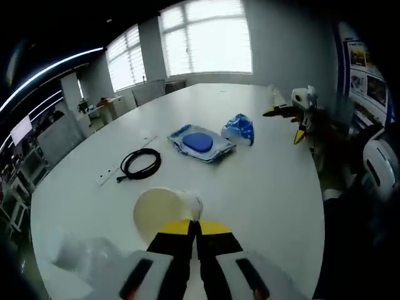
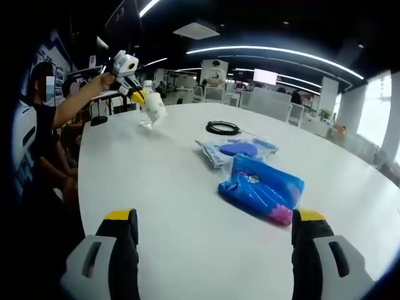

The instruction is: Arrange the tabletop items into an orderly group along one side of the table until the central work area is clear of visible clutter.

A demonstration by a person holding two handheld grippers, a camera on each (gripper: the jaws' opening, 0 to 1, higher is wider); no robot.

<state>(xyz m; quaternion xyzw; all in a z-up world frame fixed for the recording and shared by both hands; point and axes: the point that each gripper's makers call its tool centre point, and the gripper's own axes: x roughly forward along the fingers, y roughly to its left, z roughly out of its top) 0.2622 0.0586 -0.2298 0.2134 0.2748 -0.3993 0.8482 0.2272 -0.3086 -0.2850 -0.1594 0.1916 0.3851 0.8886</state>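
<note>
The left claw [image 1: 196, 230] is clenched on a pale plastic cup [image 1: 164, 210], carried near one edge of the white worktop [image 1: 275, 187]. The right claw [image 2: 212, 228] hangs released before a blue packet [image 2: 261, 189]. Packet, clear pouch [image 2: 237, 150] and black cable [image 2: 222, 128] all lie mid-worktop, so most tidying seems left

Left gripper view looks from one end of the white table [image 1: 262, 187] toward the far windows, low and close. Right gripper view faces back from the opposite side. Both share the black cable coil [image 1: 140, 164] [image 2: 223, 128] and blue packets [image 1: 201, 142] [image 2: 240, 149] mid-table.
</note>
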